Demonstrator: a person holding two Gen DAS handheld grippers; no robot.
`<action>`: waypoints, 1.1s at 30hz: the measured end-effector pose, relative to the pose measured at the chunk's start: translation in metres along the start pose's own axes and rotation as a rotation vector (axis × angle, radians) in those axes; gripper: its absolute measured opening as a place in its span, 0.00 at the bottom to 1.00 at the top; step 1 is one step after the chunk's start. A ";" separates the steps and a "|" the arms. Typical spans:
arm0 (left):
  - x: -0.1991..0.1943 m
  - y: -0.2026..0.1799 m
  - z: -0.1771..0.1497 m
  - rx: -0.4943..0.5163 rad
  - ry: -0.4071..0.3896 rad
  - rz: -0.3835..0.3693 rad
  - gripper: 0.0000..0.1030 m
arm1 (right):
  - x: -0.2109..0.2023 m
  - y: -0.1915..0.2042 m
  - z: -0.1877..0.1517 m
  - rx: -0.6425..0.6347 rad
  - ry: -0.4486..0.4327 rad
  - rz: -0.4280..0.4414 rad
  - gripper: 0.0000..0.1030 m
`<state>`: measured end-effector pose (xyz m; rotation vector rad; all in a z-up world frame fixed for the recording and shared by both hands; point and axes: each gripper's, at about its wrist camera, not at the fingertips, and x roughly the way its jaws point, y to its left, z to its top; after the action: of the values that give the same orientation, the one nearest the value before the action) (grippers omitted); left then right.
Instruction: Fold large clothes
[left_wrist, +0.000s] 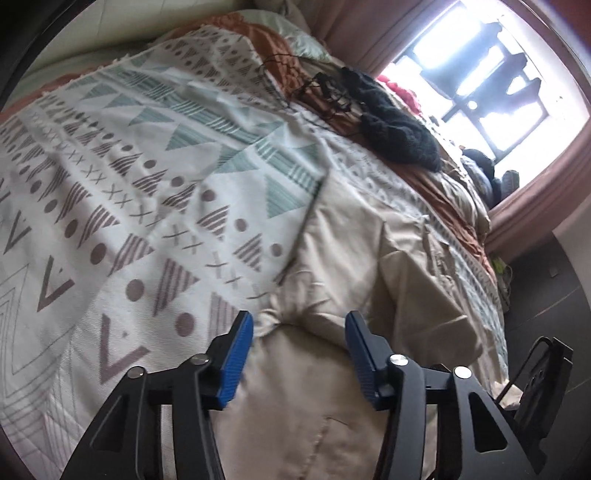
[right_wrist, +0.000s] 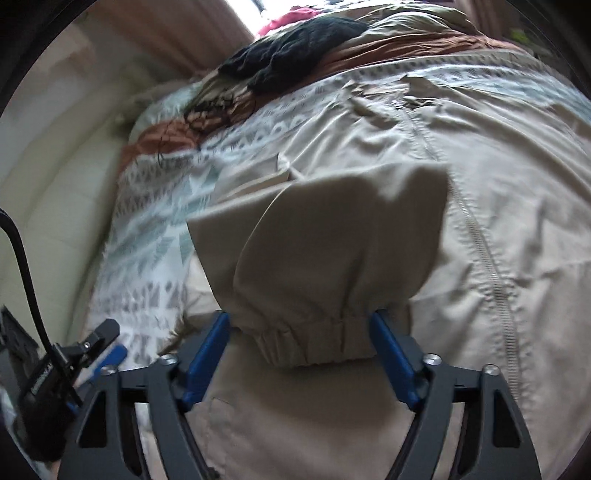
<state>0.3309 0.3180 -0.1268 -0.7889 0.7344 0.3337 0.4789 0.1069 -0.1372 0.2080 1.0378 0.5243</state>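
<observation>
Left gripper (left_wrist: 299, 325): jaws spread wide with nothing between them; blue pads (left_wrist: 236, 362) hang over a bunched part of the jacket, not pinching it.
Right gripper (right_wrist: 300, 325): jaws spread wide, the elastic cuff (right_wrist: 314, 339) of a sleeve sitting in the gap; whether the pads press the cuff or only flank it, I cannot tell.
Sleeve (right_wrist: 325, 236): puffs up from the cuff toward 12 o'clock in the right wrist view, standing over the body of the jacket.
Jacket (right_wrist: 498, 184): beige, spread flat on the bed, its zipper (right_wrist: 476, 236) running from 12 toward 4 o'clock; in the left wrist view it fills the stretch from 6 to 3 o'clock (left_wrist: 354, 251).
Bedspread (left_wrist: 122, 177): white with grey and teal triangles, dots and crosses, under the jacket, filling 9 to 12 o'clock in the left view.
Dark knitwear (left_wrist: 399, 129): a black heap lying at 1 o'clock, well apart from the jacket.
Window (left_wrist: 476, 74): bright, at 2 o'clock, with a pink curtain (left_wrist: 535, 199) beside it.
</observation>
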 end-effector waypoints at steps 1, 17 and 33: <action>0.001 0.005 0.001 -0.008 0.001 0.011 0.50 | 0.005 0.004 -0.001 -0.010 0.010 -0.014 0.77; 0.028 0.003 -0.011 0.066 0.075 0.097 0.49 | 0.045 0.027 -0.014 -0.213 0.109 -0.214 0.22; 0.041 -0.002 -0.014 0.158 0.071 0.184 0.49 | -0.107 -0.077 0.042 0.046 -0.182 0.016 0.18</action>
<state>0.3550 0.3065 -0.1613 -0.5871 0.8921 0.4093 0.4959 -0.0099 -0.0653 0.2993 0.8718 0.4869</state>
